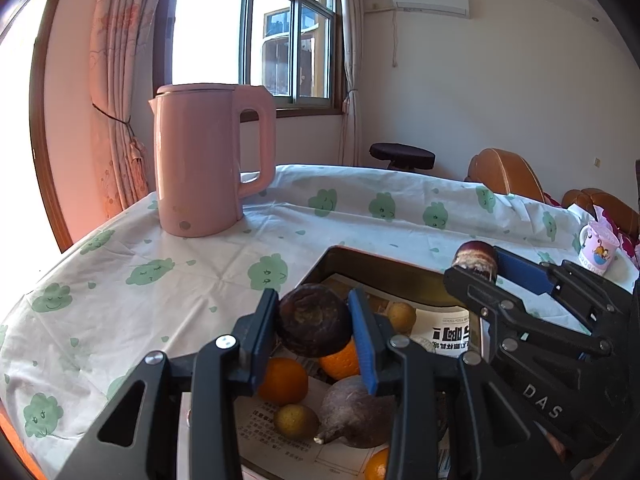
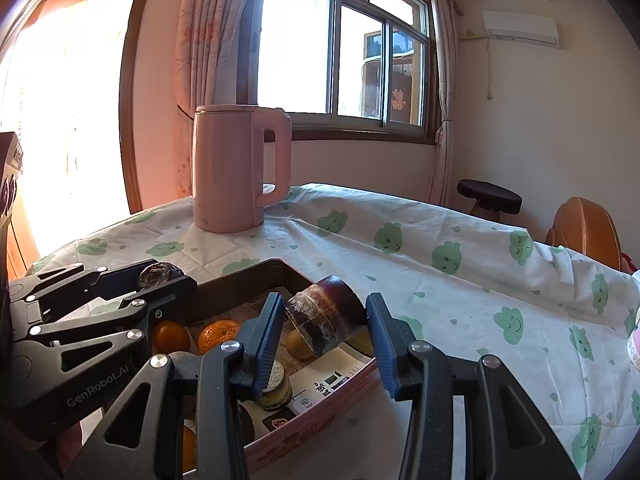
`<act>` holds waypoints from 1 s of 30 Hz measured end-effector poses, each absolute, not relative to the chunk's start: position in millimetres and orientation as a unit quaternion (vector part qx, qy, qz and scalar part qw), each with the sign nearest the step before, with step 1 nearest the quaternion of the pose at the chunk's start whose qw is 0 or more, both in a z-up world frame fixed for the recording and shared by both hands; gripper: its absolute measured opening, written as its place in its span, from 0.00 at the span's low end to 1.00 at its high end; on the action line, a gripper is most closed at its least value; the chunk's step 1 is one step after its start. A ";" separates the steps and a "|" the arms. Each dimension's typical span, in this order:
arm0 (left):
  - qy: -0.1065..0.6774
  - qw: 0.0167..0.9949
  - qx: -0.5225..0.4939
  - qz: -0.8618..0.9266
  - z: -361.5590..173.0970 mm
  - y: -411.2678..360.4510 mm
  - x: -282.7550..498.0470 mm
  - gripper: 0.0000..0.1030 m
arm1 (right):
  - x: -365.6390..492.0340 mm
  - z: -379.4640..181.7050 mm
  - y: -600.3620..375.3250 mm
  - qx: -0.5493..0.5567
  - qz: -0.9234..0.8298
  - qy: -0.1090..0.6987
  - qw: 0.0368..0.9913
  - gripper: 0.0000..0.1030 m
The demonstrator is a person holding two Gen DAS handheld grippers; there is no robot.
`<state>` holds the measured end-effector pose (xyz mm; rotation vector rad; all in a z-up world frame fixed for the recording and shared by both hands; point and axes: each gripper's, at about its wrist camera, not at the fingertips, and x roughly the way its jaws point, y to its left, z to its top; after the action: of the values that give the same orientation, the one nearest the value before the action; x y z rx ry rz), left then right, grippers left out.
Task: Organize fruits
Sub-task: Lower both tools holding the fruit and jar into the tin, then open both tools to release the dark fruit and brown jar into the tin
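While both grippers hang over the shallow box on the clothed table, each carries one item. The left gripper is clamped on a round dark brown fruit, blue pads pressed on both flanks, directly above the box contents. The right gripper carries a dark purple cut cane piece, tilted, cut end toward the camera; the left pad touches it, while contact at the right pad is unclear, so the grip looks loose or partial. Both loads are clear of the box floor, above its far end. Inside the box, on printed paper: oranges, small yellow-green fruits, and a dusty purple root-like item. Judgement: holding the pieces high keeps them from knocking the loose fruit below, and sorting is mid-way, with these two not yet set down. A pink kettle stands well apart toward the window. Risk: the tilted cane may slip.
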<state>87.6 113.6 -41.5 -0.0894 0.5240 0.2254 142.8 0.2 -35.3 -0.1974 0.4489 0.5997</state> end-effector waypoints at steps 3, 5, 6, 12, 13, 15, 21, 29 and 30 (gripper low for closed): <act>0.267 0.957 -0.045 0.106 -44.4 114.4 90.3 0.37 | 145.6 -38.3 3.3 -0.096 0.293 0.225 0.924 0.43; 0.271 0.956 -0.045 0.105 -46.5 114.1 91.7 0.37 | 147.7 -40.7 4.5 -0.096 0.292 0.231 0.923 0.43; 0.273 0.955 -0.044 0.105 -47.4 113.9 92.1 0.37 | 148.8 -41.8 4.9 -0.096 0.292 0.234 0.922 0.43; 0.282 0.953 -0.043 0.104 -51.7 113.6 95.9 0.37 | 155.3 -44.1 4.7 -0.088 0.291 0.250 0.919 0.43; 0.283 0.953 -0.042 0.104 -52.4 113.3 96.6 0.37 | 155.9 -44.4 4.4 -0.087 0.291 0.253 0.919 0.43; 0.287 0.952 -0.041 0.104 -53.9 113.2 98.2 0.37 | 157.7 -45.1 4.5 -0.086 0.291 0.258 0.917 0.44; 0.295 0.949 -0.036 0.101 -55.2 111.9 100.9 0.37 | 163.2 -48.1 7.1 -0.085 0.293 0.277 0.911 0.44; 0.302 0.947 -0.032 0.104 -56.9 110.0 103.4 0.39 | 166.8 -52.6 11.7 -0.091 0.299 0.296 0.903 0.46; 0.301 0.947 -0.033 0.103 -56.8 110.1 103.2 0.39 | 166.5 -52.7 12.1 -0.094 0.295 0.296 0.904 0.47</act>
<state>103.2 110.1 -56.8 -0.0665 0.6129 0.2093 166.5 12.1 -52.7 -0.1942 0.6107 0.6097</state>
